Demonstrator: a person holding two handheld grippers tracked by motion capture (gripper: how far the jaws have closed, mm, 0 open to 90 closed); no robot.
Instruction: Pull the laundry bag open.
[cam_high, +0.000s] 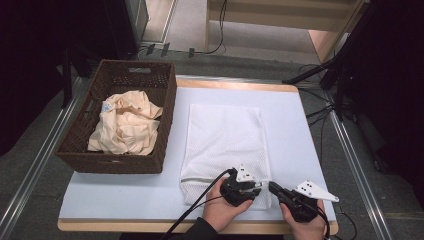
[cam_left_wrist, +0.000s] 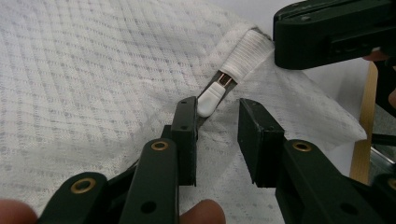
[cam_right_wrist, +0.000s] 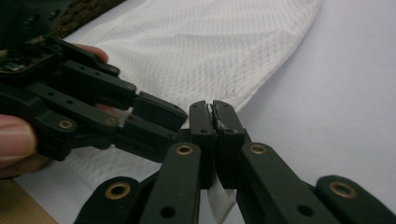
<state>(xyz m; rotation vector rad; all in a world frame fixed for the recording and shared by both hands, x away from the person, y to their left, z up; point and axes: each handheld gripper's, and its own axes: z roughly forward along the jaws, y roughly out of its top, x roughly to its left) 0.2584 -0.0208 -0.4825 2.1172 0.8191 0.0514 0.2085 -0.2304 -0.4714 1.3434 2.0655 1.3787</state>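
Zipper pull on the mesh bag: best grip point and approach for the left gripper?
Grip the flat white zipper pull across its broad faces, coming along its length from its free end. It sticks out from the ribbed end tab, which the right gripper pinches, so it points at the left gripper, whose open jaws already straddle its tip.

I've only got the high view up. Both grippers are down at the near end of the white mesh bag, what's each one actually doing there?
Observer: The right gripper is shut on the mesh bag, pinching its corner fabric.
Operator: And the left one?
Observer: The left gripper is open, jaws either side of the white zipper pull, not closed on it.
Operator: Is the zipper open?
Observer: The pull sits against the white elastic tab at the corner; I can't tell if that is its closed end.
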